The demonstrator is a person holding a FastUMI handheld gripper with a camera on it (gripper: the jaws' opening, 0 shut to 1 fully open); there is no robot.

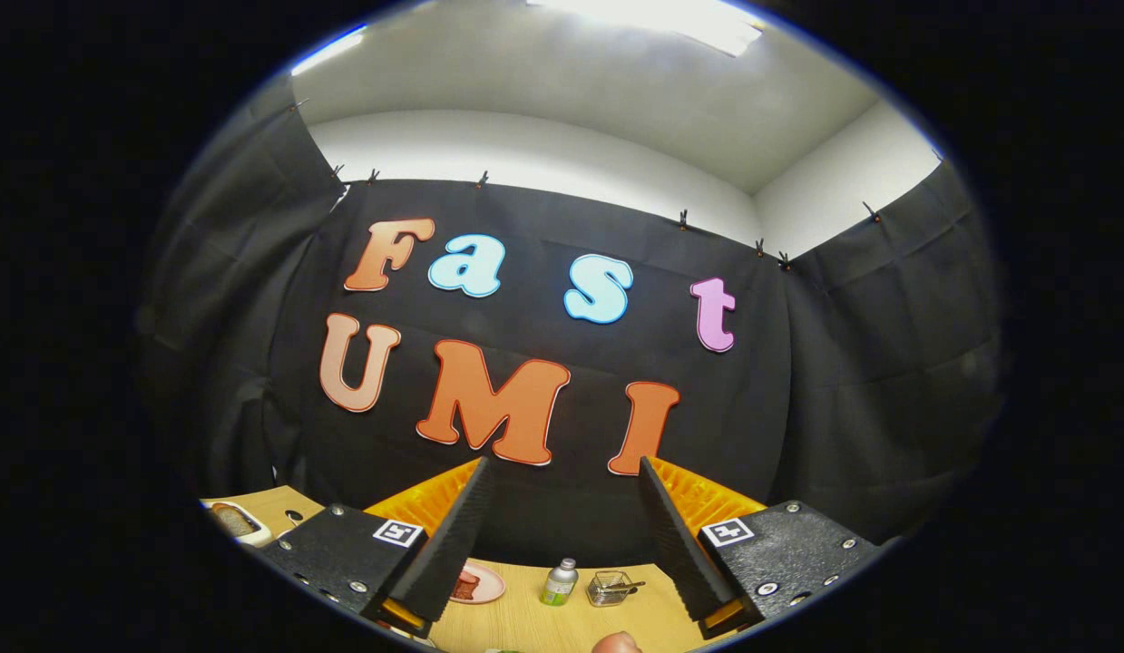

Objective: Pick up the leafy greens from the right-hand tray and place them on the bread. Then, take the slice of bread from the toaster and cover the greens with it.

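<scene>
Gripper view. Gripper (562,476): fingers spread wide apart, nothing between them, raised above the table and aimed toward the far black cloth wall (843,390). Wooden table (525,621): seen low, between and beneath the fingers. Toaster (239,524): white, at the far left of the table, left of the left finger, with a slice of bread (232,520) standing in its slot, browned face showing. Pink plate (483,585): just right of the left finger's inner edge, partly hidden by it, carrying a brownish piece that may be bread; cannot tell for certain. Small bottle (559,582): silver cap, greenish label, upright, near the middle of the table between the fingers and right of the plate. Wire basket (611,588): small, metallic, just right of the bottle, near but apart from it, left of the right finger. Green scrap (503,650): at the nearest edge of the table, too small to identify. Rounded pinkish shape (616,642): at the near edge, beside the green scrap, unclear. White wall and ceiling (571,100): above the cloth.
</scene>
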